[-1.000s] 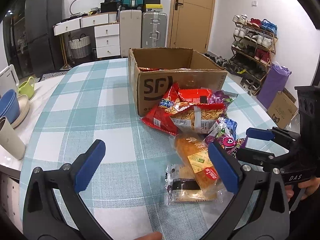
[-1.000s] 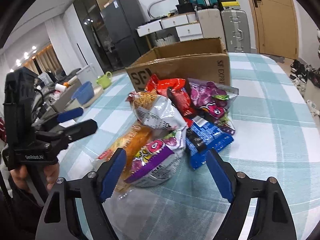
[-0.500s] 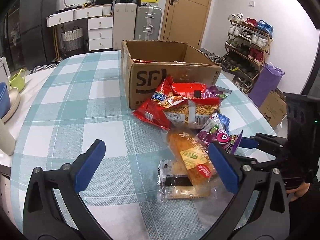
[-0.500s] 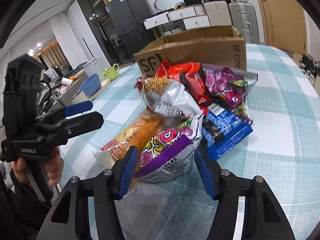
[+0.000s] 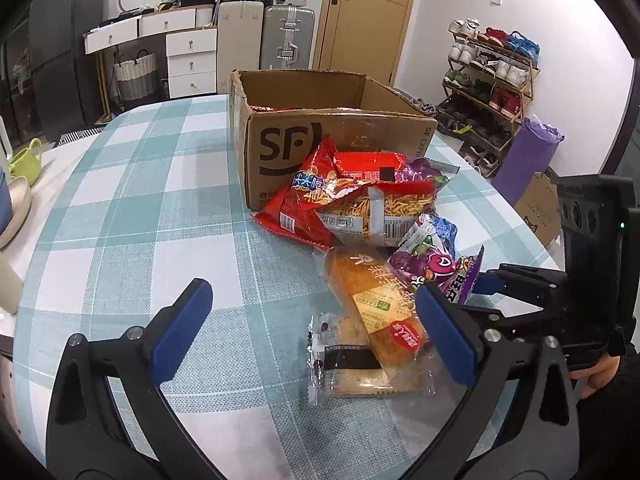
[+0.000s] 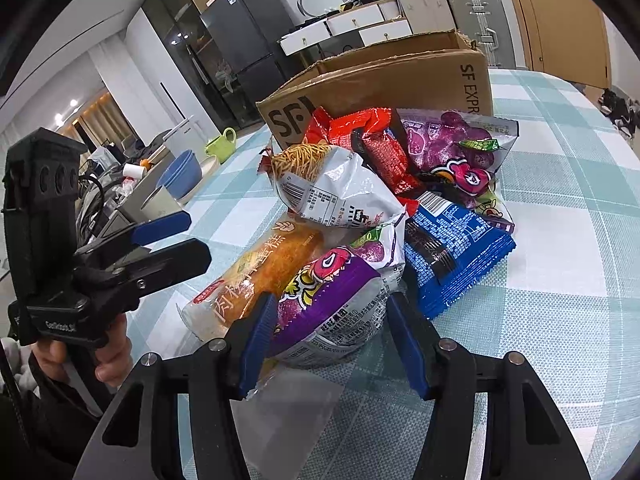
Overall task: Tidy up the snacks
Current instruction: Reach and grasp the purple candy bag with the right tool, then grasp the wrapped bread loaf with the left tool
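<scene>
Right gripper (image 6: 330,338) pinching the purple pack (image 6: 332,300) between its pads — light, puffy, slippery film, so grip mid-body. Left gripper (image 5: 316,328) spread wide, bread (image 5: 372,300) just ahead.

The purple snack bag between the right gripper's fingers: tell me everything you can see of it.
The purple snack bag is a glossy, puffed plastic pouch with a pink cartoon face, yellow lettering and a silvery printed end facing the camera. It lies tilted at the near edge of the pile, against the orange cake pack and under the silver noodle bag. The right gripper straddles it, blue pads at both sides, seemingly pressing it; a firm clamp cannot be confirmed.
</scene>
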Demonstrator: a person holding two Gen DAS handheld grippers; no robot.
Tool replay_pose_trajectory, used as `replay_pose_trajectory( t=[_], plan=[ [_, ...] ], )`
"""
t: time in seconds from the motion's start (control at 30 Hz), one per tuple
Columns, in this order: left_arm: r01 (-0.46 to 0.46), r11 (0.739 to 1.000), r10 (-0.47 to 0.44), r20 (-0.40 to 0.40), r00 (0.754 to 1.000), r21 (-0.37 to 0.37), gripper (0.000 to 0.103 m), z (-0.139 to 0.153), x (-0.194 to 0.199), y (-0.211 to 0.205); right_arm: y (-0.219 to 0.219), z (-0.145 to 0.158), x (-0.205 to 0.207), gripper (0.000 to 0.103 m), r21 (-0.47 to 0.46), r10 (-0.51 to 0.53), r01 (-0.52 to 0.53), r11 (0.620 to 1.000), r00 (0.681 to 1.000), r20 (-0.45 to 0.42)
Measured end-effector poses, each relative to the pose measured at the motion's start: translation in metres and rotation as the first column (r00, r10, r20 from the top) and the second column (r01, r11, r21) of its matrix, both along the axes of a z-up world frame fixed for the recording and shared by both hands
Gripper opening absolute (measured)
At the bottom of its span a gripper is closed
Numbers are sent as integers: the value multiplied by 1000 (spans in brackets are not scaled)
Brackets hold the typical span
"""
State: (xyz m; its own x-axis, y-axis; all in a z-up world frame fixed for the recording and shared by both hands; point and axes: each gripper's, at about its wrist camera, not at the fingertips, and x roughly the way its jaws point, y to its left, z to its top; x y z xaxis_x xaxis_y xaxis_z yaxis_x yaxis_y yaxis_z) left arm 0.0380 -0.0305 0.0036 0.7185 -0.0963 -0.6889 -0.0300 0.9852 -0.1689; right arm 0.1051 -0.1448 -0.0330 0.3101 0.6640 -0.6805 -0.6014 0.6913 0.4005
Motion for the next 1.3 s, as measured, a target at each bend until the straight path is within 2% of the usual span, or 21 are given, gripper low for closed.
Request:
replay_pose_trajectory(
  t=[0.03, 0.1, 0.23, 0.7, 1.07, 1.27, 1.3],
  plan=[
    [0, 1000, 0, -2, 1000, -2, 97, 0, 1, 0, -2, 0, -2, 40, -8, -13, 13, 1000, 1000, 13],
    [-2, 1000, 2, -8, 1000, -2, 97, -2, 1, 1, -6, 0, -1, 36, 10, -23, 23, 1000, 1000, 13],
    [-2, 1000, 2, -10, 1000, -11, 97, -3, 3, 2, -9, 4, -3, 33, 16, -32, 31, 999, 999, 44],
    [19, 999, -20, -34, 999, -32, 97, -9, 6, -1, -32, 46, -11, 33, 63, -136, 125, 990, 968, 213],
    [37, 999, -38, -58, 998, -25, 96, -12, 16, -27, -49, 58, -14, 33, 88, -187, 171, 981, 952, 241],
    [59, 998, -59, -85, 995, 4, 86, -23, 27, -42, -58, 62, -11, 33, 102, -208, 189, 977, 950, 234],
    [58, 998, -58, -92, 994, 6, 82, -25, 29, -43, -59, 61, -11, 33, 102, -210, 191, 976, 949, 233]
  ],
)
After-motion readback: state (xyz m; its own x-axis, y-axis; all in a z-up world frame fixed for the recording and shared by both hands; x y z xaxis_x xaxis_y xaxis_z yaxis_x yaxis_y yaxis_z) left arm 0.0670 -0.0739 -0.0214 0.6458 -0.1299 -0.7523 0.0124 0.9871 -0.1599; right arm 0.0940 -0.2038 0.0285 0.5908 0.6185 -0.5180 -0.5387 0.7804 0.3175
